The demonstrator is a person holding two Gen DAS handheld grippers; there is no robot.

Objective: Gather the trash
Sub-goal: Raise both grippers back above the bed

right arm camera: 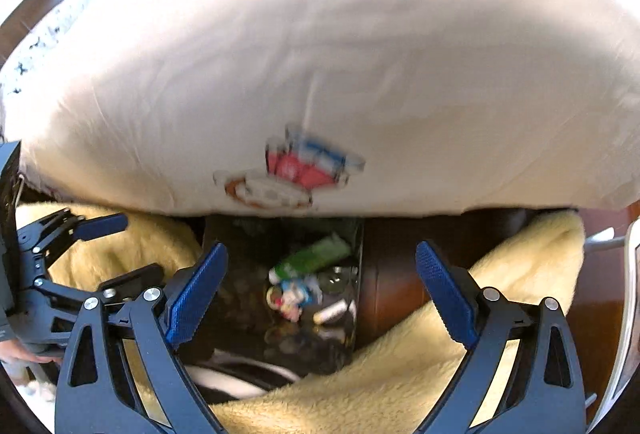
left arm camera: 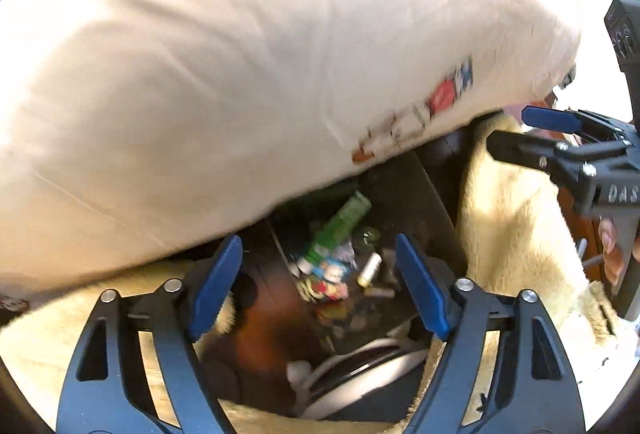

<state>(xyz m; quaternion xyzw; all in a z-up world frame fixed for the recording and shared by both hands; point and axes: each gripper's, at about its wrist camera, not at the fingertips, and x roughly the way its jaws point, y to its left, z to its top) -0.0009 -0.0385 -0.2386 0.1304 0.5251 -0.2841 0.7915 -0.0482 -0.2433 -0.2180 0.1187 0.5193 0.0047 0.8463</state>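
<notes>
Blue-padded fingers frame both views, and we see both tools spread wide with nothing between them: our left gripper (left arm camera: pixel 320 282) and our right gripper (right arm camera: pixel 322 290) both hang over the same dark gap. No earlier view is at hand, so we speak only of how they stand.

Down in that gap lies the trash (left arm camera: pixel 336 266): a green bottle (right arm camera: pixel 316 256) on its side, bright crumpled wrappers (right arm camera: pixel 292 298) and a small pale tube (left arm camera: pixel 370 268), all resting on a dark glossy surface (right arm camera: pixel 248 298). A big white pillow (left arm camera: pixel 240 73) overhangs the far side of the gap, blurred as though moving. We judge it could slump down and cover the litter or press on our fingers.

A yellow fleece blanket (right arm camera: pixel 440 354) crowds in from both sides. We think a pad could catch its pile on the way down, or pinch cloth along with a wrapper. A white cable (left arm camera: pixel 360 358) lies nearest us and might snag.

Room is tight: the opening is narrow, and our two tools sit close beside one another, so only one should enter at a time.
</notes>
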